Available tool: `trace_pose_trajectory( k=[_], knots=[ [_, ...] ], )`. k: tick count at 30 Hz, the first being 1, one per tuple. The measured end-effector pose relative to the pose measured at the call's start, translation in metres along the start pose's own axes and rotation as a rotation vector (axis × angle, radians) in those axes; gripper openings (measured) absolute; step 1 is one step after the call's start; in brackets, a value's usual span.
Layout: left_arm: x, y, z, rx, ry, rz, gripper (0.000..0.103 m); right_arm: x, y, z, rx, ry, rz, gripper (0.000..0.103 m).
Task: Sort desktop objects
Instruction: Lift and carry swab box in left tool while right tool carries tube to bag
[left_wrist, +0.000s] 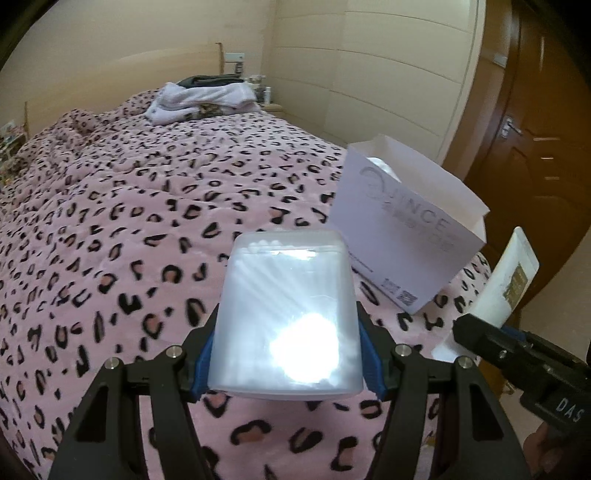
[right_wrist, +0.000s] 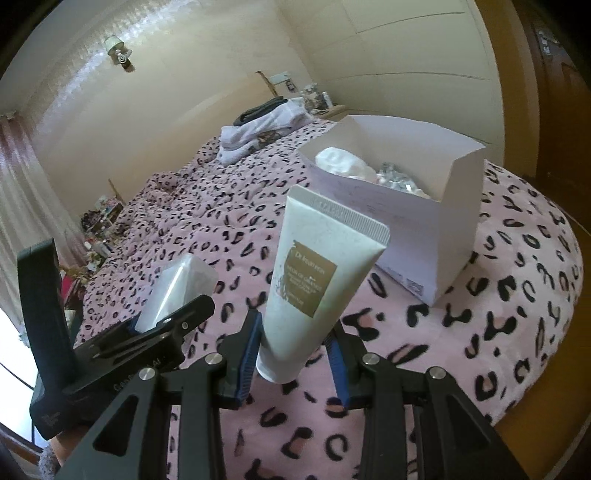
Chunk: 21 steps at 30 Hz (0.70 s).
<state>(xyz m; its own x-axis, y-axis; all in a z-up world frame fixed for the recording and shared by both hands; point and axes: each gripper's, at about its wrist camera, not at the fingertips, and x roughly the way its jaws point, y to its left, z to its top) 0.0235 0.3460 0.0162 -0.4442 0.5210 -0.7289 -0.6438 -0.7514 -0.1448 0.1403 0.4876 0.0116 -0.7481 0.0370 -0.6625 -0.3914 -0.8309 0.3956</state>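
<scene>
My left gripper (left_wrist: 286, 360) is shut on a clear plastic box of cotton swabs (left_wrist: 288, 314) and holds it above the pink leopard-print bed cover. My right gripper (right_wrist: 295, 349) is shut on a white cream tube (right_wrist: 317, 288) with a gold label, crimped end up. The tube also shows at the right edge of the left wrist view (left_wrist: 508, 277). The swab box and left gripper show at the left of the right wrist view (right_wrist: 177, 291). A white open paper box (right_wrist: 454, 192) stands on the bed ahead of both grippers, with white and silvery items inside; it also shows in the left wrist view (left_wrist: 406, 236).
The bed cover (left_wrist: 147, 221) fills most of both views. Folded white and dark clothes (left_wrist: 207, 96) lie at the far end by the headboard. A brown wooden door (left_wrist: 535, 129) is to the right. A cluttered shelf (right_wrist: 99, 225) stands at the bed's far left side.
</scene>
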Motion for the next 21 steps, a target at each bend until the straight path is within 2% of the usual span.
trace_pose_trajectory(
  k=[11,21],
  knots=[
    [0.005,-0.034,0.014,0.059,-0.012,-0.066,0.064,-0.012,-0.015,0.012,-0.045,-0.006,-0.101,0.035],
    [0.008,-0.052,0.041,0.106,-0.036,-0.064,0.064,-0.014,-0.02,0.038,-0.068,-0.053,-0.116,0.035]
  ],
)
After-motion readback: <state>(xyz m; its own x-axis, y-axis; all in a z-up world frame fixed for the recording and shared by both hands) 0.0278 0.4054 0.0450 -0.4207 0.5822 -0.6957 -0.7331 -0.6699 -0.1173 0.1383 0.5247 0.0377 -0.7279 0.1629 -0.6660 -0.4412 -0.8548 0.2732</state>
